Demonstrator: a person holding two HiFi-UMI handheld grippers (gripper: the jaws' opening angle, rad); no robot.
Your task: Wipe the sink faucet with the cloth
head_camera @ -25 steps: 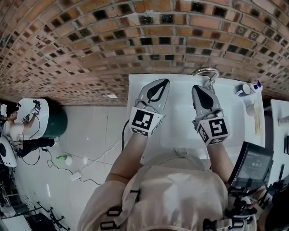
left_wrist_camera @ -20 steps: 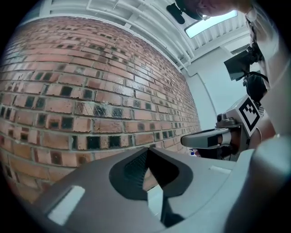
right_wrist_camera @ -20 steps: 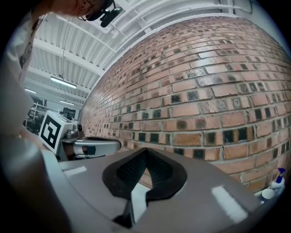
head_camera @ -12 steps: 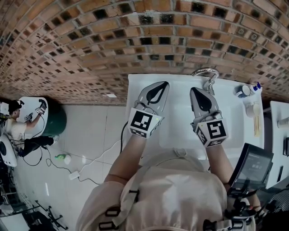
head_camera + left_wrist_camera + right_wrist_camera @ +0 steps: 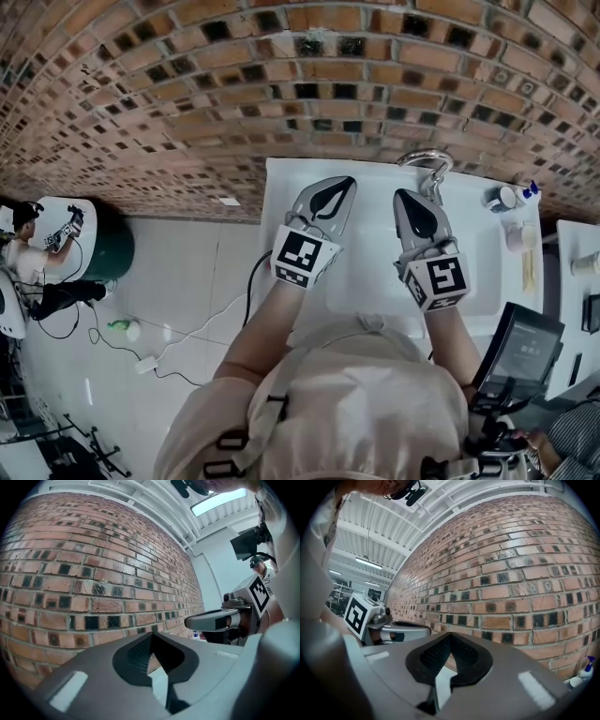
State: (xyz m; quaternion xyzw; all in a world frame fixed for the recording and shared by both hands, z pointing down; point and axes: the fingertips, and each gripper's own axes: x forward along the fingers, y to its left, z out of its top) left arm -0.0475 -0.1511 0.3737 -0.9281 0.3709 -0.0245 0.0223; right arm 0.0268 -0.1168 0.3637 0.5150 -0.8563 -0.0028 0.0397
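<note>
Since no cloth shows in any view, we judge the main risk to be reaching the curved chrome sink faucet point(image 5: 427, 161) bare. The grey left tongs point(image 5: 336, 187) and grey right tongs point(image 5: 412, 208) are both closed tight with nothing between them. Their hard tips dragged over the metal could scrape it and would clean nothing. A wide swing might also tip the small containers point(image 5: 506, 195) standing right of the faucet. The faucet arches, shiny, from the back rim of the white sink basin point(image 5: 281, 183), against the red brick wall point(image 5: 234, 84). The right tongs hover just in front of the faucet, the left ones farther to its left.
</note>
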